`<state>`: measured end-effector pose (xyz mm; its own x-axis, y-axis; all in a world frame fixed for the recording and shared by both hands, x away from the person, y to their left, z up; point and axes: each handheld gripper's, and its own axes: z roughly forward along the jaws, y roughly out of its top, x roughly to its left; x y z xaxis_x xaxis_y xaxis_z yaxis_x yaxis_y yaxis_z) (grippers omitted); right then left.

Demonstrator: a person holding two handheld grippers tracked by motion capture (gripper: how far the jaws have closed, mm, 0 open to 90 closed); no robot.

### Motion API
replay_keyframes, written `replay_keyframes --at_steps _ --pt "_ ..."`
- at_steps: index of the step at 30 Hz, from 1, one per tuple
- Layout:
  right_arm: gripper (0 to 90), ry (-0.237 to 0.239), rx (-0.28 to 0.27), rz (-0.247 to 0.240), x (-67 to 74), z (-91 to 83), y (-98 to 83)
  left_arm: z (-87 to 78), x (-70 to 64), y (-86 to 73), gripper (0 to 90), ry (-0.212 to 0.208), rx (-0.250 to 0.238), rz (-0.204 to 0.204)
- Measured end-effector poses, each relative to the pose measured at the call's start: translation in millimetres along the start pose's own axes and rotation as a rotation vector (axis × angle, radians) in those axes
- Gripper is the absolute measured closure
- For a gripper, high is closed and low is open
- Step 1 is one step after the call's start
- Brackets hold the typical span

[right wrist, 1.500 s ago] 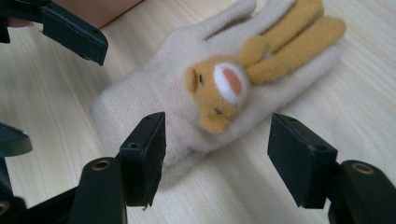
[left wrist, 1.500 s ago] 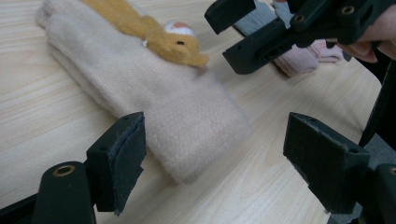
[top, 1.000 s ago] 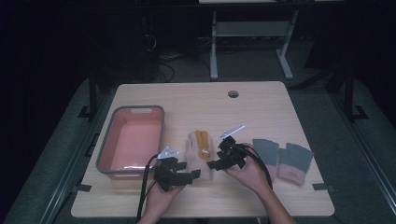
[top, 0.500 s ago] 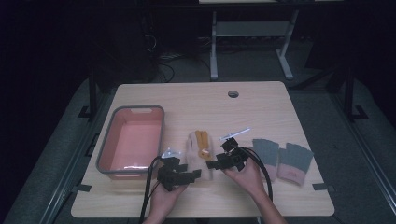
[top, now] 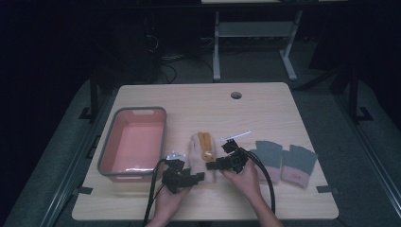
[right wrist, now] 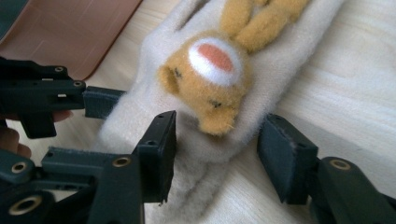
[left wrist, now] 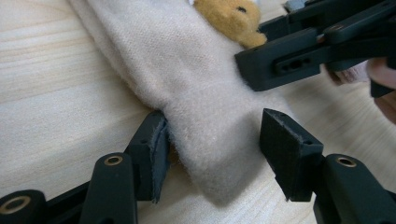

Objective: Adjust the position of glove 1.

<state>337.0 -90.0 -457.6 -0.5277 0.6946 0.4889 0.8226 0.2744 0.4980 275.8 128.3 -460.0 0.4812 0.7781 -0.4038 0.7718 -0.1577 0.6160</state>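
Note:
A cream plush mitten [top: 197,152] with an orange-brown animal face [right wrist: 212,74] lies flat at the table's middle front. My left gripper [top: 196,176] comes at its near end. In the left gripper view its jaws [left wrist: 219,149] straddle the cuff [left wrist: 210,140]: the left pad [left wrist: 156,144] touches the fabric, the right pad [left wrist: 287,154] stands off. My right gripper [top: 213,165] reaches in from the right, and its jaws [right wrist: 222,144] bracket the mitten just below the face without a clear squeeze. Both pairs of jaws have just been closing on the mitten.
A pink tub with a grey rim [top: 163,137] stands to the left of the mitten. Two grey gloves with pink cuffs [top: 269,156] [top: 299,163] lie to the right. A small white strip [top: 238,136] sits behind my right gripper, and a cable hole [top: 236,95] is at the far edge.
Both hands have stayed in place at the mitten's near end. The jaws of each gripper stand narrower around the fabric than before.

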Motion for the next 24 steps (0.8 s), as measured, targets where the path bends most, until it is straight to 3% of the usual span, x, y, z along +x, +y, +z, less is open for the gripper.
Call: replay_keyframes --at_steps 6,12,15,20,24 --pt "54.2 0.017 -0.015 0.043 -1.8 5.0 -4.4 -2.6 1.3 0.3 38.8 -0.008 0.001 -0.008" --pt "56.3 0.018 -0.03 0.046 -2.6 5.3 -6.6 -5.3 3.5 -0.5 37.1 -0.001 0.0 -0.023" --pt "58.5 0.022 -0.029 0.062 -1.2 6.1 -7.4 0.5 6.1 -1.0 43.6 -0.015 0.008 -0.052" --pt "61.4 0.024 -0.035 0.061 -0.6 7.5 -8.4 3.8 6.0 1.3 49.4 -0.02 0.016 -0.058" --pt "65.7 0.062 -0.046 0.089 -3.5 8.8 -11.6 6.6 5.9 2.4 54.4 -0.039 0.02 -0.07"
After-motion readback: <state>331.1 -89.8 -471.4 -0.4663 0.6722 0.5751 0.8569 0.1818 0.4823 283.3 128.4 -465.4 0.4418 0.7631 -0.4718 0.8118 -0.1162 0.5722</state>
